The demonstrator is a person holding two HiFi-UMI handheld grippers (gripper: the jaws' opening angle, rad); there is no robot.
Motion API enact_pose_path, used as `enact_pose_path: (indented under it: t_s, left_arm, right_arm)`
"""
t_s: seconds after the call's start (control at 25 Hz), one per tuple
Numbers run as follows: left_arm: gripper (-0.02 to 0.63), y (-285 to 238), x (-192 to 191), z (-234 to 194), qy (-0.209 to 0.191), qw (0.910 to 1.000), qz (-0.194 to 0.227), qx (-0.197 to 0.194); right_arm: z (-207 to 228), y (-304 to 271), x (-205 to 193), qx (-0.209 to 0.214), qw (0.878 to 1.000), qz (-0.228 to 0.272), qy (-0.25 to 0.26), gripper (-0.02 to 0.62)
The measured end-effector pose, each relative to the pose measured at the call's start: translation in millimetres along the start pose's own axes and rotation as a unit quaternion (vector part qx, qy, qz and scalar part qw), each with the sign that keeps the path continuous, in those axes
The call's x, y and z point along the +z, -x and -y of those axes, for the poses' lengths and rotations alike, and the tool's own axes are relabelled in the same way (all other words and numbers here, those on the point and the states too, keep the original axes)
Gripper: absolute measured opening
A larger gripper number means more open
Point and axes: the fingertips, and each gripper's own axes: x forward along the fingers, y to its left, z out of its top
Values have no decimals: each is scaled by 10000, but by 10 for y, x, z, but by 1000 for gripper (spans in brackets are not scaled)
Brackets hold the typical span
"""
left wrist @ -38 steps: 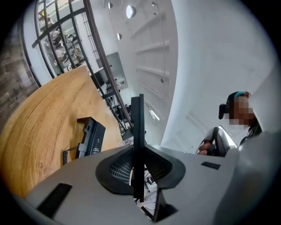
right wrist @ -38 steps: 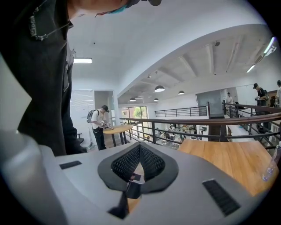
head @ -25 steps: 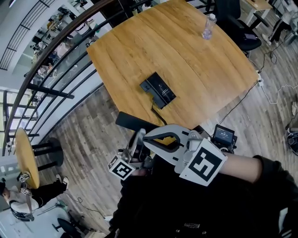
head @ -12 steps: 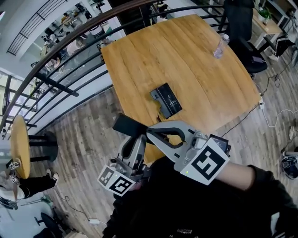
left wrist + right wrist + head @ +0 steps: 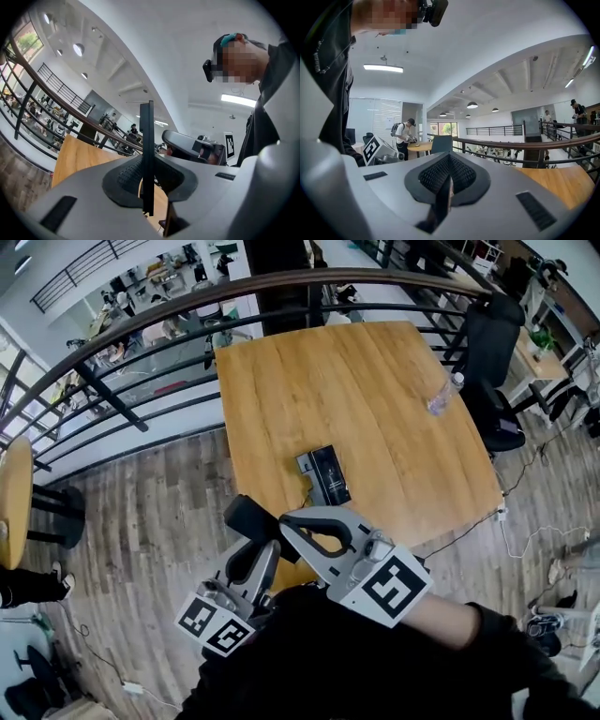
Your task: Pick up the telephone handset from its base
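Observation:
The black phone base (image 5: 323, 474) lies near the front edge of the wooden table (image 5: 356, 381). The black handset (image 5: 247, 517) is off the base, held in the air over the table's near corner. My left gripper (image 5: 257, 546) is shut on it; in the left gripper view the handset (image 5: 147, 150) shows edge-on as a thin dark blade between the jaws of the left gripper (image 5: 148, 187). My right gripper (image 5: 287, 520) hovers just right of the handset, apart from the base. The right gripper (image 5: 443, 197) has its jaws together with nothing between them.
A clear water bottle (image 5: 442, 395) lies at the table's right side. A black chair (image 5: 492, 352) stands beyond that edge. A dark metal railing (image 5: 187, 296) runs behind the table. A small round table (image 5: 9, 512) stands at the far left over wood flooring.
Both grippers have risen towards the camera with the handset still in the left one, which has rolled. The base now sits farther from the grippers.

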Motion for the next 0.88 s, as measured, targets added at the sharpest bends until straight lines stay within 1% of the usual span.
enact_pose_path:
  t_s: [0.12, 0.24, 0.32, 0.44, 0.56, 0.72, 0.88]
  left_arm:
    - [77, 41, -42, 10, -26, 10000, 40, 42]
    - [77, 69, -157, 21, 143, 9997, 123, 137]
    - [77, 43, -180, 39, 210, 9995, 186, 127]
    - [77, 69, -79, 33, 219, 9995, 203, 115]
    - [77, 157, -40, 16, 188, 9996, 96, 183]
    - [77, 169, -130, -94, 131, 9998, -3, 180]
    - [77, 26, -285, -190, 363, 9992, 150, 98]
  right_arm:
    - [-34, 0, -7, 87, 9999, 13, -51, 17]
    - [-68, 59, -68, 180, 9997, -74, -173, 17]
    - [-63, 77, -93, 215, 9993, -156, -250, 17]
    - [-134, -45, -32, 383, 9990, -198, -114, 17]
    - [-296, -152, 29, 581, 9982, -160, -20, 17]
    - [-416, -210, -82, 729, 9971, -199, 60, 17]
    - [-407, -181, -190, 692, 9974, -148, 93, 15]
